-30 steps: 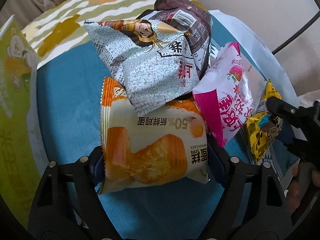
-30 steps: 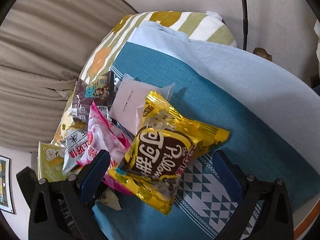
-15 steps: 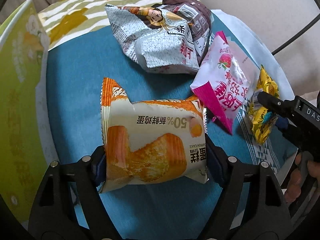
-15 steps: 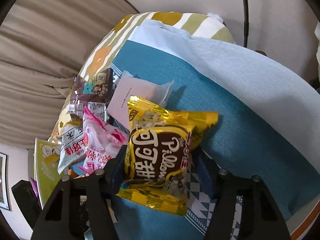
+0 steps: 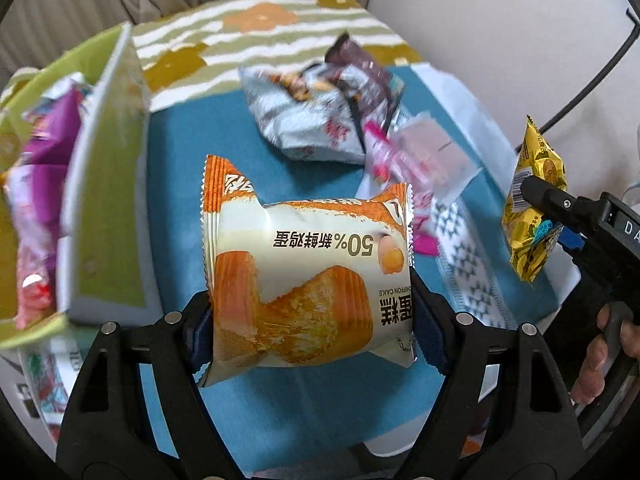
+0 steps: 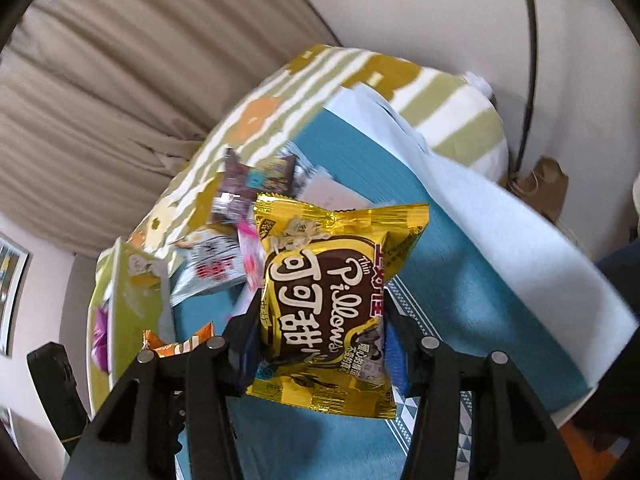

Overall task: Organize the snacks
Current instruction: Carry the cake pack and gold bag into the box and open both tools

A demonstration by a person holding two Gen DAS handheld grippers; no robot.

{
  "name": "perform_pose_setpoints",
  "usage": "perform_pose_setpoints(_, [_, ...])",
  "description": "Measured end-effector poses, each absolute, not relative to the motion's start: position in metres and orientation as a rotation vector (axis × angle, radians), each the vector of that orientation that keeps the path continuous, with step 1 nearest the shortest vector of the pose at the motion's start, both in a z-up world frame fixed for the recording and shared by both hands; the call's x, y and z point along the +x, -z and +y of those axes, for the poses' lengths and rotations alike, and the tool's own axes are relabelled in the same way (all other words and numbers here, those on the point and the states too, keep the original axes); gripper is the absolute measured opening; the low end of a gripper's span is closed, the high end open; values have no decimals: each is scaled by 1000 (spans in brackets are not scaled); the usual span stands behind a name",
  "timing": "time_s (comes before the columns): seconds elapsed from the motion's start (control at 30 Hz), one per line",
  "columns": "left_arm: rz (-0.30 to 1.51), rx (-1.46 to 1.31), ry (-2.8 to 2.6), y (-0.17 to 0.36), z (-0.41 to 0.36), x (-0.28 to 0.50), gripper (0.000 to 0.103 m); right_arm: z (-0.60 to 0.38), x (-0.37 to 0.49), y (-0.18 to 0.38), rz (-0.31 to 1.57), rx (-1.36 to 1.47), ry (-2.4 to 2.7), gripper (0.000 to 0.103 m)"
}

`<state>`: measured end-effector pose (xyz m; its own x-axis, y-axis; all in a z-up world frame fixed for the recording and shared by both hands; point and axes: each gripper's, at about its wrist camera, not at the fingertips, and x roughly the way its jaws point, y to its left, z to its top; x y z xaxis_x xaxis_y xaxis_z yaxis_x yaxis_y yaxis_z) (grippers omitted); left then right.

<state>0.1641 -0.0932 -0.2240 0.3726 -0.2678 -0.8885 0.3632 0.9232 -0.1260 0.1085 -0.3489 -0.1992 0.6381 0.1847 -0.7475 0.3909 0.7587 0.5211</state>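
Carrying step: a snack in each of my grippers, both clear of the teal cloth (image 5: 280, 400).
My left gripper (image 5: 310, 322) pinches the orange-and-white chiffon cake packet (image 5: 308, 280); my right gripper (image 6: 320, 344) clamps the gold foil cocoa pillows bag (image 6: 324, 304); next, I judge, both go over the green box (image 5: 104, 200) at left and let go.

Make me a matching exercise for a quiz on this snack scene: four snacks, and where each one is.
1. orange cake pack
2. yellow cocoa pack
3. purple packet
4. grey bag

a. lying on the blue cloth
b. in the left tongs
c. inside the green box
d. in the right tongs

Pairs: 1-b, 2-d, 3-c, 4-a
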Motion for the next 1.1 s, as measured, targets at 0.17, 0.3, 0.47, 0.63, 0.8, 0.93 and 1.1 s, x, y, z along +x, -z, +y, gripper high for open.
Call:
perform_pose_setpoints(0.17, [1042,43,358,182,-81,145,77,-343,102,163,846,624,37,47])
perform_pose_setpoints(0.3, [973,8,299,144,-63,134,77,-329,100,127,798,520,-58,47])
perform_pose_setpoints(0.47, [905,-11,218,110,-30,126,77,-298,110,92,743,411,-171,47])
perform_pose_setpoints(0.63, [874,-16,160,92,13,133,77,-261,126,73,732,368,-277,47])
perform_pose_setpoints(0.8, [882,-60,114,90,66,152,77,-209,150,64,738,340,-360,47])
perform_pose_setpoints(0.93, [901,-78,77,95,113,174,77,-172,169,58,742,329,-403,47])
perform_pose_setpoints(1.1, [929,-103,52,117,169,201,77,-116,197,62,765,296,-429,47])
